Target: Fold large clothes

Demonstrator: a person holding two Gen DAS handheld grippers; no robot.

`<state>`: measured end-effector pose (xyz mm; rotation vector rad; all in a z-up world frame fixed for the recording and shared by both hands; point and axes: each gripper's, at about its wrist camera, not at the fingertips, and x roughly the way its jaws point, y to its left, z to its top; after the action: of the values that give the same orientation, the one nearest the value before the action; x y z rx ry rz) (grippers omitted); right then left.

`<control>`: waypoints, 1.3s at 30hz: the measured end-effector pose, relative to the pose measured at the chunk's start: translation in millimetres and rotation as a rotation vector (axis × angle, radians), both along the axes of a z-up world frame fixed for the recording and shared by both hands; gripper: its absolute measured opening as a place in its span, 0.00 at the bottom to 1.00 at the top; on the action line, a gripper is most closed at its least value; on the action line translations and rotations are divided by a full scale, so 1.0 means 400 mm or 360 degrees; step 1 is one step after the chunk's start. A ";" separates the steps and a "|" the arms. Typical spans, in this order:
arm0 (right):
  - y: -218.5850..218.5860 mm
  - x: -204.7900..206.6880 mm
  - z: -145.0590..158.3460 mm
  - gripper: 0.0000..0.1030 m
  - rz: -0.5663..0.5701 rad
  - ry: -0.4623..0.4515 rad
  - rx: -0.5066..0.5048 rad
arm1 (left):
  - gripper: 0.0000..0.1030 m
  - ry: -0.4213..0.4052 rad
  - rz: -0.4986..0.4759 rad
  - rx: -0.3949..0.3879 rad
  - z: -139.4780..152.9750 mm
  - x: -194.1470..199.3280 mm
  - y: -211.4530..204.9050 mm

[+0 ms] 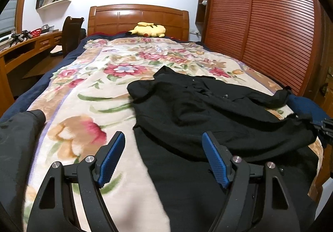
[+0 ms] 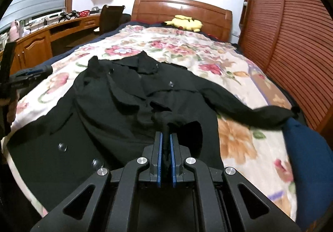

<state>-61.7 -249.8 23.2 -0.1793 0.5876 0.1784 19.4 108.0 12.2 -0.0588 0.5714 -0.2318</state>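
A large black coat [image 1: 208, 111] lies spread on the floral blanket [image 1: 100, 90] of the bed, collar toward the headboard, one sleeve stretched out to the right edge [image 2: 266, 115]. My left gripper [image 1: 163, 138] is open and empty, hovering over the coat's near left edge. My right gripper [image 2: 165, 136] is shut on a bunched fold of the black coat [image 2: 116, 107] near its front middle. The left gripper shows at the left edge of the right wrist view [image 2: 31, 73]. The right gripper's tip shows at the right edge of the left wrist view [image 1: 324, 125].
A yellow plush toy [image 1: 148, 29] lies by the wooden headboard [image 1: 137, 17]. A slatted wooden wardrobe [image 1: 266, 23] stands along the bed's right side. A desk [image 1: 27, 48] and dark chair [image 1: 70, 32] stand at the left. A blue cushion [image 2: 308, 148] lies at the bed's right edge.
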 end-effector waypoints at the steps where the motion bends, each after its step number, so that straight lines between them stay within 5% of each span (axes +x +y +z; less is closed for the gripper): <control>1: 0.002 -0.006 0.006 0.07 -0.0007 0.0021 0.0007 | 0.75 -0.0003 -0.0010 -0.0002 0.000 -0.004 -0.006; 13: 0.000 -0.066 -0.020 0.07 0.0044 0.0209 0.0025 | 0.75 -0.0023 -0.0137 -0.0006 0.012 -0.045 -0.104; 19: -0.004 -0.073 0.023 0.45 -0.0030 0.0099 -0.0010 | 0.75 -0.0032 -0.0192 0.0030 0.008 -0.066 -0.156; 26: 0.039 -0.020 -0.006 0.42 0.0125 0.0046 -0.0044 | 0.75 -0.0040 -0.0203 0.0044 0.002 -0.068 -0.194; 27: 0.048 0.004 -0.019 0.36 0.0140 0.0065 -0.0062 | 0.75 -0.0040 -0.0201 0.0041 0.001 -0.067 -0.196; 39: 0.031 0.205 -0.179 0.36 0.0146 0.0416 -0.0037 | 0.75 -0.0007 -0.0188 0.0055 -0.023 -0.054 -0.208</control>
<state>20.2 -237.6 -48.3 -0.2075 0.8420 0.2867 -2.0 24.7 3.0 0.0090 0.5750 -0.3370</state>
